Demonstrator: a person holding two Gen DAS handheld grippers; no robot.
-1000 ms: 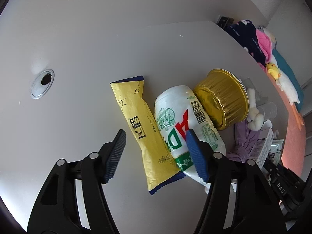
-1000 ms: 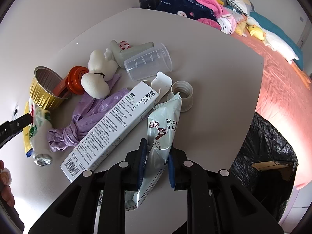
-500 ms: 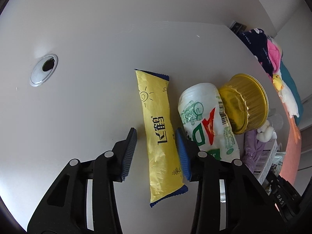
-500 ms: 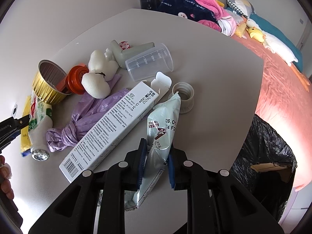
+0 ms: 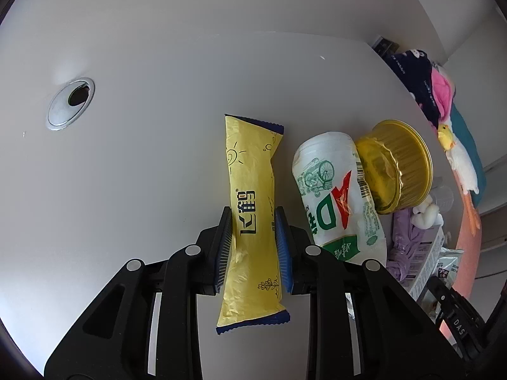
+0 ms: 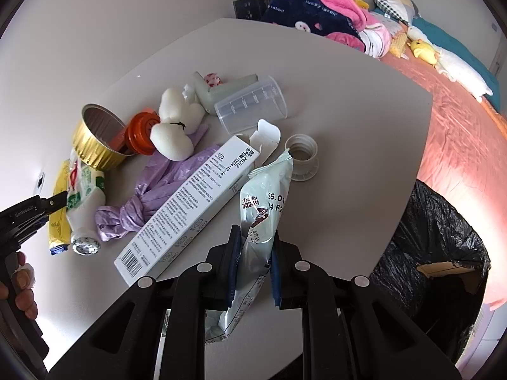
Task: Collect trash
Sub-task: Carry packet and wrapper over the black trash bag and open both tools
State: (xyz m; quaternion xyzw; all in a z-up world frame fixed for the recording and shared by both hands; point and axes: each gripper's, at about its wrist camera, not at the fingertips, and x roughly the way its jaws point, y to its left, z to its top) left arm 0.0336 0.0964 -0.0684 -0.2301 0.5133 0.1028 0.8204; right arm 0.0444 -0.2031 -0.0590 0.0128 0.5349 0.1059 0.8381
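My left gripper (image 5: 253, 221) is shut on a yellow snack wrapper (image 5: 250, 196) that lies on the white table (image 5: 142, 174); the wrapper also shows in the right wrist view (image 6: 58, 215). Beside it lie a white AD bottle (image 5: 336, 199) and a gold foil cup (image 5: 399, 167). My right gripper (image 6: 253, 240) is shut on a pale green foil packet (image 6: 263, 212) held just above the table. A black trash bag (image 6: 437, 247) hangs open off the table's right edge.
On the table lie a long white carton (image 6: 196, 196), a purple plastic bag (image 6: 155, 193), a clear measuring cup (image 6: 253, 104), a white plush toy (image 6: 174, 126), an orange lid (image 6: 141, 133) and a white cap (image 6: 301, 158). A cable hole (image 5: 71, 103) sits far left. A bed (image 6: 459, 88) stands behind.
My left gripper moved left from the bottle to straddle the yellow wrapper and closed on it. My right gripper has kept hold of the foil packet and barely moved.
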